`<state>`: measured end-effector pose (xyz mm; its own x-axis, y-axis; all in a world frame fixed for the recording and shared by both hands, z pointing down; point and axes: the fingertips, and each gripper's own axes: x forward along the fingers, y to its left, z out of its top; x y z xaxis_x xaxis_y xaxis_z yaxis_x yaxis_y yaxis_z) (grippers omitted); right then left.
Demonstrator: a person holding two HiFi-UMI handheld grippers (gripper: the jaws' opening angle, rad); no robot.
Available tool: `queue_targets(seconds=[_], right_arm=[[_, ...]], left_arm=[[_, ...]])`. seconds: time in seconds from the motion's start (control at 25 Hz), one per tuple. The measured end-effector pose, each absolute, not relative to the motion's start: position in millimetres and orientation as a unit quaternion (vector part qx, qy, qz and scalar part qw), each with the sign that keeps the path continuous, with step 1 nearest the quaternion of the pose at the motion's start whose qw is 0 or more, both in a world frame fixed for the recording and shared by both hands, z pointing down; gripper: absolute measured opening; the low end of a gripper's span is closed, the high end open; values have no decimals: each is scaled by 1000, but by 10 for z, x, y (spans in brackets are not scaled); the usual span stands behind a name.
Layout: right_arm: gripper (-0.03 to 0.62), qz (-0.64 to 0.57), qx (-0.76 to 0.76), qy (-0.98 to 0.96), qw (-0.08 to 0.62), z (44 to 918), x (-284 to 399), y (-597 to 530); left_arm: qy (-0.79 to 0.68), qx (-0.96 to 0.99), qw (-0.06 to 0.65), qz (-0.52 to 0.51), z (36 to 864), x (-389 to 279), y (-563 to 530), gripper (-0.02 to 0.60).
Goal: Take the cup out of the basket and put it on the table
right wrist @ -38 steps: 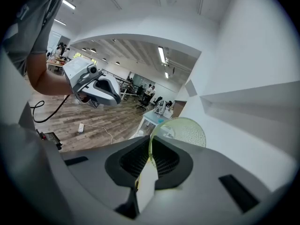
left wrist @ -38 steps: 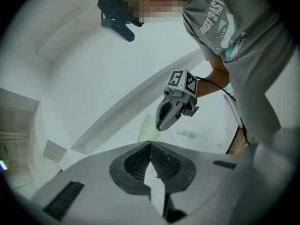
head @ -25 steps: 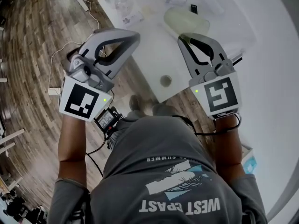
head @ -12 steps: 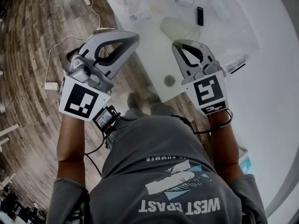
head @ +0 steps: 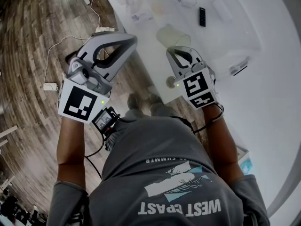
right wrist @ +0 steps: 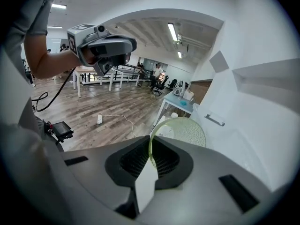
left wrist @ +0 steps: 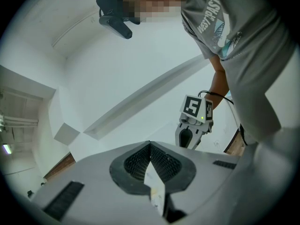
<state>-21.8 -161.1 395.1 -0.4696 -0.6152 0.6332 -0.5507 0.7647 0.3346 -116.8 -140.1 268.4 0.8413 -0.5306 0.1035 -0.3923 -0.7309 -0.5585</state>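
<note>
Right gripper (head: 175,51) is clenched on the pale-green see-through plastic cup (head: 170,34). In the right gripper view the pads pinch the cup's thin wall at the rim, one pad inside and one outside. That's prob. the only workable hold, b/c the body looks too wide for these jaws.

The cup sits upper centre of the head view, over the white table (head: 153,65) and just beyond the jaw tips. No basket can be made out for sure, so the cup reads as already out, w/ set-down the step in hand. Whether its base touches the tabletop: can't tell.

The gripper is angled down toward the table, which suits lowering the cup. A rim pinch lets the cup hang tilted, so the base likely needs levelling before release or it could tip.

Left gripper (head: 128,40) is at centre-left of the head view, over the wood-plank floor (head: 33,46) just off the table edge. Its jaws are pressed together w/ nothing btw them, per the left gripper view. It prob. sits there to stay clear of the drop spot.

A black remote (head: 201,16) lies farther up the table, well apart from the cup.
</note>
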Motion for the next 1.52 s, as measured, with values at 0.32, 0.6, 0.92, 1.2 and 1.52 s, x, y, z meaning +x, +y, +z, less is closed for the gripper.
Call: queue_targets(seconds=[0.32,0.6,0.92,1.2,1.52], right_arm=[[28,-6,331,-844,423,4481,-149,-1657],[28,31,316,-832,455,4950,-127,-1667],[28,64,289,-818,493,5425,-122,-1631],[28,91,269,-801,527,5755,-100,-1574],[28,116,251,-777,566,5998,-59,-1486]], left_arm=[[251,-924,259,-128,2742,-1242,-1445,9],[253,-925,253,-126,2764,-1308,-1496,9],[260,-925,246,-127,2831,-1388,-1520,9],[265,-924,244,-128,2854,-1451,-1531,9],[268,-924,242,-129,2869,-1481,-1517,9]])
